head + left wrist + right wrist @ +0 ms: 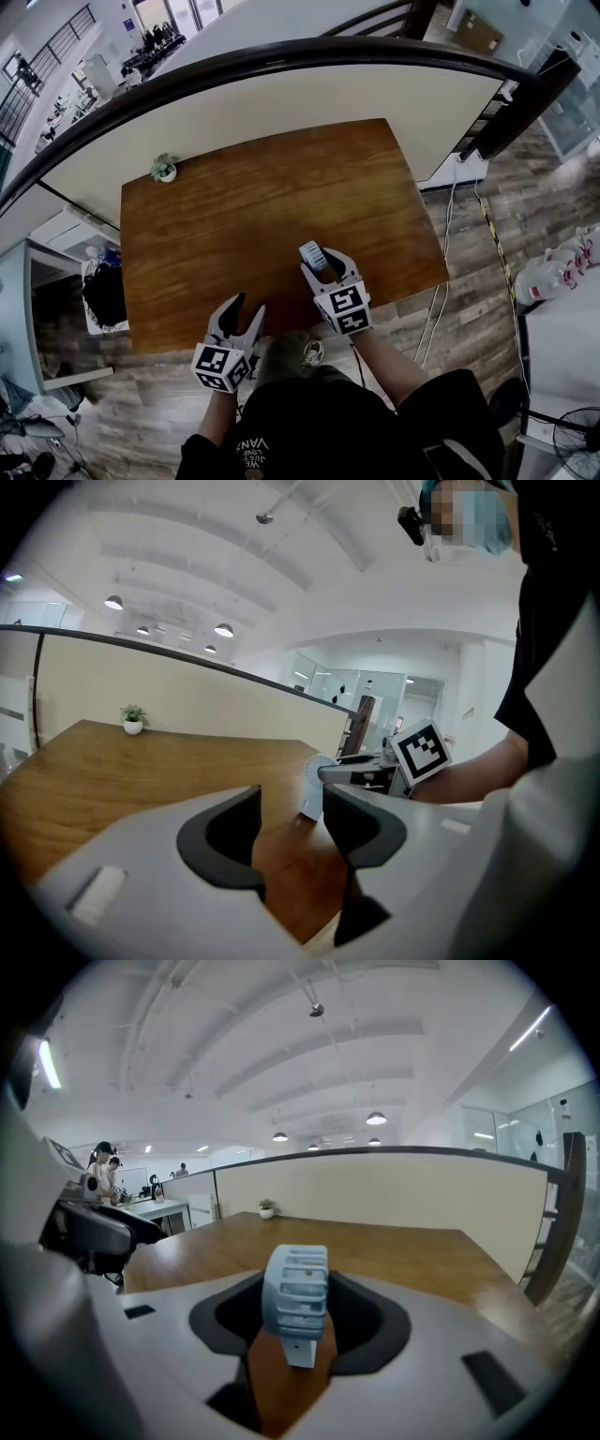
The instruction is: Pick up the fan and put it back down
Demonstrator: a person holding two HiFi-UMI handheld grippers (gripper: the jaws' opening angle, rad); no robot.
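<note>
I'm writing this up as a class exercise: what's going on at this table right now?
A person works two hand-held grippers at a wooden table. The right gripper has its jaws closed, it seems, on a small pale blue fan standing on the table. The left gripper hovers nearby, jaws apart and empty.

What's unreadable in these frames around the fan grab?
- fan base: in the head view, the right gripper covers it.
- fan blades: the right gripper view shows it edge-on, grille only.
- potted plant details: too small in every view.
</note>
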